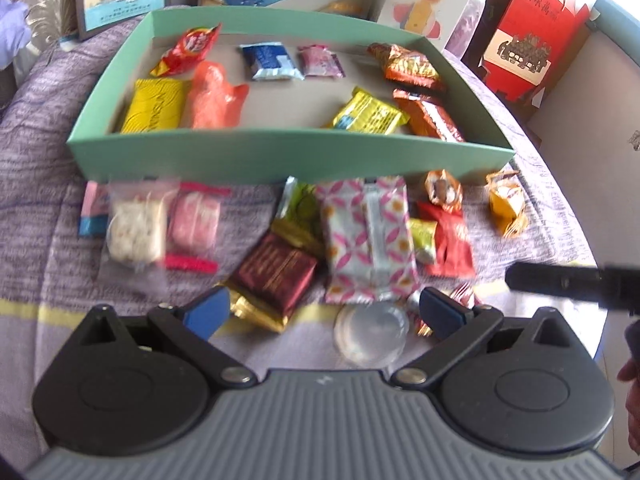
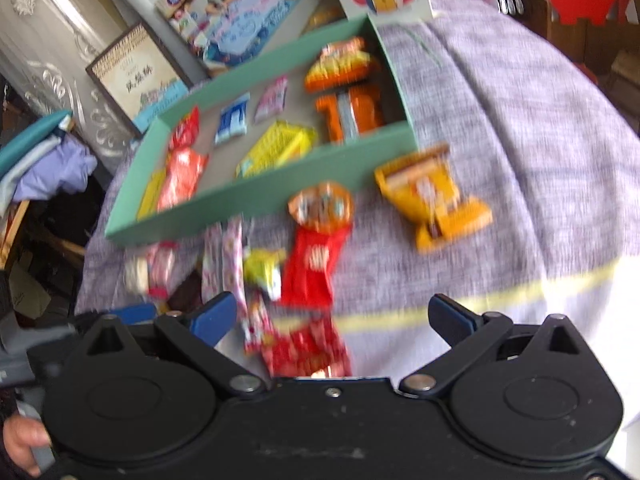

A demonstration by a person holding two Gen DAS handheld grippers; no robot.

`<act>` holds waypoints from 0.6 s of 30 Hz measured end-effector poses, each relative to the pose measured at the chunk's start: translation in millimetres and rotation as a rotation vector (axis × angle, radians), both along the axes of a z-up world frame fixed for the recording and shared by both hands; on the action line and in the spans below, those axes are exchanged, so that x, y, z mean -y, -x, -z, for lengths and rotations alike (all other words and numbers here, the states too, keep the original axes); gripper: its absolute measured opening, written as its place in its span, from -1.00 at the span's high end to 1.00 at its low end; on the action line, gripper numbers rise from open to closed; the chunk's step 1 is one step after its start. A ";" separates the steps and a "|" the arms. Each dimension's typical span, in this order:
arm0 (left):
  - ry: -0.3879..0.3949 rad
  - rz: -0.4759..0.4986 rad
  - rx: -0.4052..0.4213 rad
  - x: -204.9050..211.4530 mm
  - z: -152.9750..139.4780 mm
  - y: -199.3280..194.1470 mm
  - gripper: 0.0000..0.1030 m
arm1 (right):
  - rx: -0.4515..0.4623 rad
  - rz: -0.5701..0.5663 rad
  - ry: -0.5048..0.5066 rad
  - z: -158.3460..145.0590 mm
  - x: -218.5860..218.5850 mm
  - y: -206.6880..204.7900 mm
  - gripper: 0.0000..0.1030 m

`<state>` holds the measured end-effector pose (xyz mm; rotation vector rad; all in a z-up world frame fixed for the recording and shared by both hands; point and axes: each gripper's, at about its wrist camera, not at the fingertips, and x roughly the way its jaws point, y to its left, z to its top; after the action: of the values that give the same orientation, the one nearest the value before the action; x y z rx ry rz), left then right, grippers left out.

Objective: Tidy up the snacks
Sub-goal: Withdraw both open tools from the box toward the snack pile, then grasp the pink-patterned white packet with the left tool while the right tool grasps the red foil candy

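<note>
While spread wide and empty, left claw [image 1: 324, 312] hovers nearest the maroon snack [image 1: 276, 276], lying diagonally just ahead-left; right claw [image 2: 332, 320], also spread, over red wrappers [image 2: 308, 348]; beyond, green box [image 1: 280, 156], partly filled.

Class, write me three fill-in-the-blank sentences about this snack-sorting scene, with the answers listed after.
1. The green box sits on a ____ blanket.
2. The pink-patterned packet lies ____ the box.
3. Both the left gripper and the right gripper are ____.

Answers: purple; outside; open
</note>
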<state>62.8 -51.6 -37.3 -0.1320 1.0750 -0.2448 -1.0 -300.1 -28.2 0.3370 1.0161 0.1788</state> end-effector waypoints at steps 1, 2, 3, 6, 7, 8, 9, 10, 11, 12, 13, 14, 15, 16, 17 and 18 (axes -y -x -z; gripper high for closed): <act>0.002 -0.008 0.000 -3.4 1.3 3.1 -1.00 | -0.007 -0.005 0.001 2.6 -1.3 4.9 -1.00; 0.005 -0.017 0.000 -6.3 2.4 5.1 -1.00 | -0.012 -0.009 -0.001 4.8 -2.7 8.6 -1.00; 0.008 -0.028 -0.003 -9.0 2.6 6.5 -1.00 | -0.017 -0.015 -0.005 6.8 -4.5 11.7 -1.00; 0.014 -0.054 -0.014 -15.1 5.1 7.2 -1.00 | -0.026 -0.031 -0.024 10.5 -10.9 15.4 -0.98; 0.012 -0.059 -0.014 -16.2 5.1 7.3 -1.00 | -0.029 -0.037 -0.026 10.5 -13.6 14.7 -0.92; 0.010 -0.062 -0.012 -17.2 5.0 6.8 -1.00 | -0.030 -0.042 -0.024 10.4 -16.2 13.9 -0.90; 0.008 -0.064 -0.009 -17.5 4.7 6.7 -1.00 | -0.029 -0.047 -0.018 10.8 -18.3 13.4 -0.88; 0.006 -0.064 -0.004 -17.7 4.1 6.8 -1.00 | -0.027 -0.051 -0.008 11.1 -20.3 14.2 -0.81; 0.004 -0.065 -0.001 -17.0 3.8 7.1 -1.00 | -0.027 -0.053 0.004 10.1 -21.6 11.1 -0.78; 0.003 -0.065 0.000 -16.6 3.7 6.8 -1.00 | -0.025 -0.054 0.018 10.5 -23.1 11.1 -0.73; 0.003 -0.065 -0.001 -16.3 4.1 6.2 -1.00 | -0.022 -0.055 0.034 10.7 -24.5 11.8 -0.65; 0.002 -0.064 -0.002 -15.9 4.5 5.3 -1.00 | -0.018 -0.058 0.049 11.2 -26.2 11.9 -0.60; 0.000 -0.064 -0.003 -15.2 4.8 3.9 -1.00 | -0.014 -0.065 0.066 11.8 -28.1 11.6 -0.49; -0.002 -0.063 -0.001 -14.4 4.8 2.7 -1.00 | -0.008 -0.074 0.085 12.0 -30.2 12.0 -0.34; -0.003 -0.061 0.001 -13.4 4.5 0.9 -1.00 | -0.003 -0.087 0.105 13.1 -33.1 11.4 -0.23; -0.002 -0.058 0.003 -12.2 4.0 -0.6 -1.00 | -0.001 -0.102 0.122 13.7 -36.1 11.9 0.04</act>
<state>63.4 -39.4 -41.3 -0.1610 1.0667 -0.1916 -12.9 -264.0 -41.9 0.1749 1.0410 0.2077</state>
